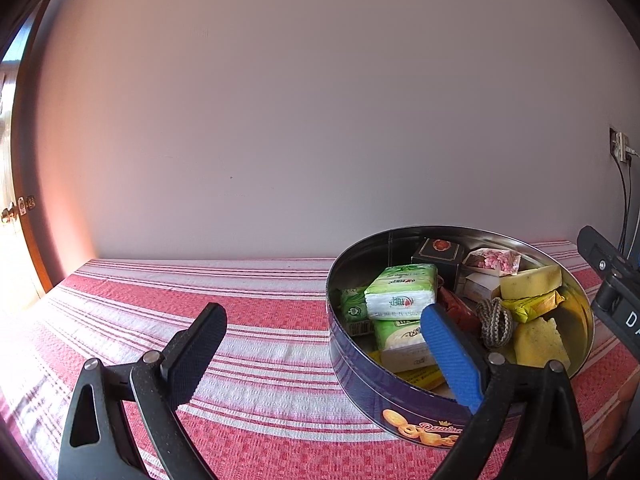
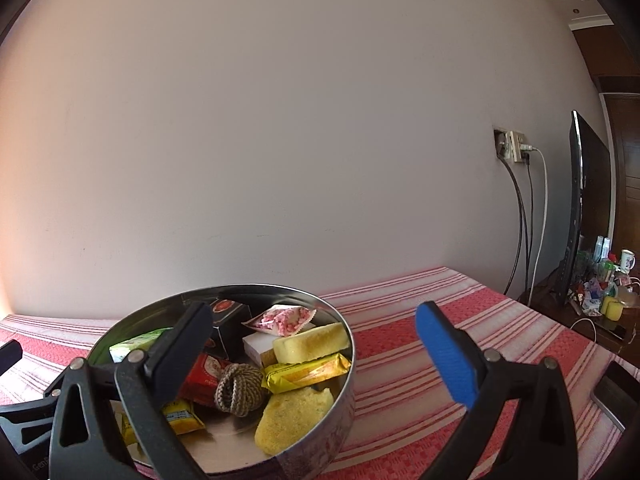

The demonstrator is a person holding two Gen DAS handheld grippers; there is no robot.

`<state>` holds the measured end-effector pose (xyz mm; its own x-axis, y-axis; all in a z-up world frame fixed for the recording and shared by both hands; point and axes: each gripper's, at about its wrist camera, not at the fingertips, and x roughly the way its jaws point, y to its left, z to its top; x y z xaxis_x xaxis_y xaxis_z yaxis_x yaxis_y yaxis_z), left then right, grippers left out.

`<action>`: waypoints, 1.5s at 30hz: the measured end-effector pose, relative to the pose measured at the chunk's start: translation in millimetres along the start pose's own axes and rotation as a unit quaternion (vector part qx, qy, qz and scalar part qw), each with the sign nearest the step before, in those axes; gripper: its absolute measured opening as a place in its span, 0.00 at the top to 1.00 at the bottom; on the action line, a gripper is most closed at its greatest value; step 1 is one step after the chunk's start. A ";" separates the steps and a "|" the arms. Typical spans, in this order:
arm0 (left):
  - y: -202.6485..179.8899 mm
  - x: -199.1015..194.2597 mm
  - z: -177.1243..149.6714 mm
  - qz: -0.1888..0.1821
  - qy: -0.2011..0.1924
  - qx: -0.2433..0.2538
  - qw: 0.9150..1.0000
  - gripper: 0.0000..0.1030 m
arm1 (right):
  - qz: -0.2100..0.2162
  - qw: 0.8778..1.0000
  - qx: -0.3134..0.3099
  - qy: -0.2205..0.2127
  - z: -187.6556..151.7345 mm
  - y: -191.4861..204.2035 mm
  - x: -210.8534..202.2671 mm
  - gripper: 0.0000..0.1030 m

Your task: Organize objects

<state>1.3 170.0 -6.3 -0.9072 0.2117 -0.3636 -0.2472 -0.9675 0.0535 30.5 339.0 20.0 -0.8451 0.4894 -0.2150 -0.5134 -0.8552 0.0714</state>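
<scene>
A round blue cookie tin (image 1: 404, 412) (image 2: 320, 444) stands open on the red striped cloth, filled with small items: green tissue packs (image 1: 402, 290), a black box (image 1: 438, 254) (image 2: 226, 320), a pink sachet (image 1: 494, 260) (image 2: 282, 320), yellow sponge pieces (image 1: 530, 282) (image 2: 310, 342), a yellow packet (image 2: 306, 372), a red packet (image 2: 202, 378) and a rope knot (image 1: 496, 322) (image 2: 240, 388). My left gripper (image 1: 324, 344) hangs open at the tin's left rim, empty. My right gripper (image 2: 312, 350) hangs open over the tin's right side, empty.
The red and white striped cloth (image 1: 200, 312) (image 2: 460, 308) covers the surface up to a plain wall. A wall socket with cables (image 2: 514, 148) is at right, beside a dark screen (image 2: 588, 200) and a cluttered low shelf (image 2: 604, 284). A wooden door (image 1: 24, 200) stands at left.
</scene>
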 end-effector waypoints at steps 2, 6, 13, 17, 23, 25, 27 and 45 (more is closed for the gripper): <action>4.1 -3.8 -0.5 0.001 -0.005 -0.003 1.000 0.04 | -0.006 1.000 0.004 -0.003 -0.9 -0.2 -5.7 0.00; 9.8 -8.3 -3.2 0.000 -0.007 -0.005 1.000 0.04 | -0.007 1.000 0.010 -0.006 -2.3 1.9 -18.1 0.00; 17.2 -16.3 -6.6 -0.004 -0.011 -0.012 1.000 0.04 | -0.017 0.999 -0.011 -0.025 -4.2 12.3 -37.1 0.00; 19.4 -21.7 -8.7 -0.006 -0.015 -0.010 1.000 0.04 | -0.017 0.999 -0.009 -0.034 -5.9 12.7 -47.1 0.00; 24.0 -29.4 -11.9 -0.006 -0.022 -0.012 1.000 0.04 | -0.019 0.998 -0.009 -0.053 -6.7 14.7 -61.7 0.00; 25.5 -31.4 -12.4 -0.005 -0.025 -0.016 1.000 0.04 | -0.019 0.998 -0.013 -0.063 -7.1 16.2 -66.5 0.00; 25.8 -33.0 -12.9 -0.005 -0.027 -0.017 0.999 0.04 | -0.019 0.997 -0.017 -0.071 -7.4 17.8 -71.2 0.00; 18.2 -34.6 -12.1 0.003 -0.030 -0.007 1.000 0.01 | -0.013 0.995 -0.021 -0.097 -6.3 18.6 -84.0 0.00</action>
<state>32.2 143.4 -4.0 -0.9275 0.2124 -0.3075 -0.2364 -0.9707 0.0425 93.0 280.9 33.3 -0.8467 0.5315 -0.0240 -0.5320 -0.8463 0.0263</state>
